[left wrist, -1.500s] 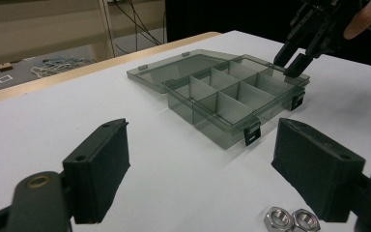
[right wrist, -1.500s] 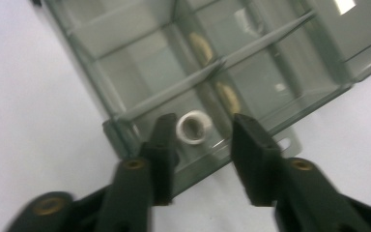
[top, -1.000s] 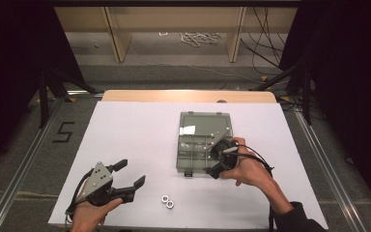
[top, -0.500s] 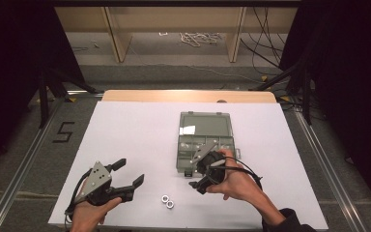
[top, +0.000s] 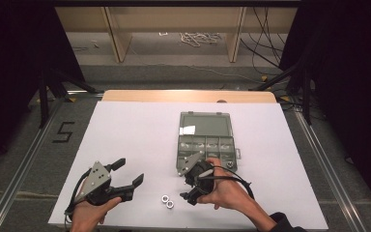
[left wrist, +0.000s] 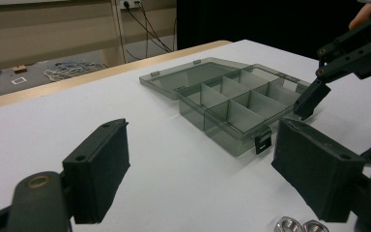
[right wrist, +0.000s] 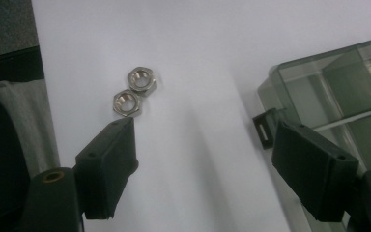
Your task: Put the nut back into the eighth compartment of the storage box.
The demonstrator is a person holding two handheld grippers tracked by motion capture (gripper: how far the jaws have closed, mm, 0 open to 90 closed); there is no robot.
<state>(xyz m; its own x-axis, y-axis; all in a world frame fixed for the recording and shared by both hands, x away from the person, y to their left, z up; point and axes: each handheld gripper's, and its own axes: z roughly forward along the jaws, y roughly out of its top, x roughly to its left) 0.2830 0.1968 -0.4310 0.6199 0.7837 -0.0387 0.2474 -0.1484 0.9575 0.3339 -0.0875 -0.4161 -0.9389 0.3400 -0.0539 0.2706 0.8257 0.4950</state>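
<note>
Right hand-held gripper (right wrist: 203, 159) wide open, empty; we see two nuts (right wrist: 134, 91) just ahead, touching pair lengthwise along our reach; left hand-held gripper (top: 128, 174) farther.

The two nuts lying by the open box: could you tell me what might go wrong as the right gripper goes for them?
The two nuts lie touching each other, so the open right gripper might catch both or knock one away. They are small and flat on the white table, so wide pads could slip off. The compartment box sits close beside the gripper; a jaw might nudge it.
</note>
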